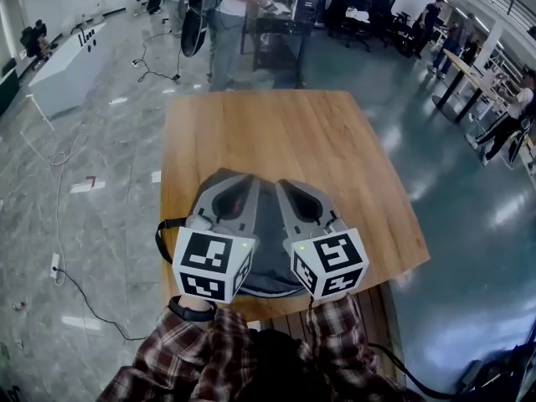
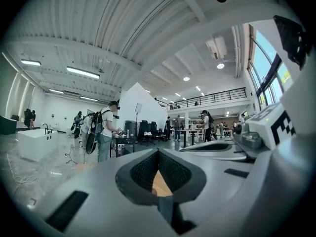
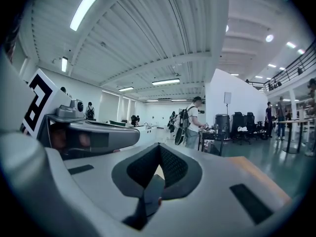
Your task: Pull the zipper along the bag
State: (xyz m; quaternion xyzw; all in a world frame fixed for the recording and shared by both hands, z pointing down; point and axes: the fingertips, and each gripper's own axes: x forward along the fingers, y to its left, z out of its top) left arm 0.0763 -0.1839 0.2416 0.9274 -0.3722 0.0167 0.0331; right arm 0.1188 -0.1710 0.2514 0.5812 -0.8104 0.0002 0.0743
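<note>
Bag (image 1: 268,285) under left tool (image 1: 237,182), right tool (image 1: 291,188) (both pinching).

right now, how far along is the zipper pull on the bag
Done: left gripper and right gripper are over the bag on the table. In hand: the right's jaws seem closed on a dark tab; the left's are shut. Left: the pull itself; the zipper is hidden.

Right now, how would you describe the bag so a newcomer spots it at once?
Start at the wooden table in the head view's middle. At its near edge, partly hidden by the left gripper and right gripper, lies a dark grey bag. It is the table's only object, with a black strap looping from its left side.
</note>
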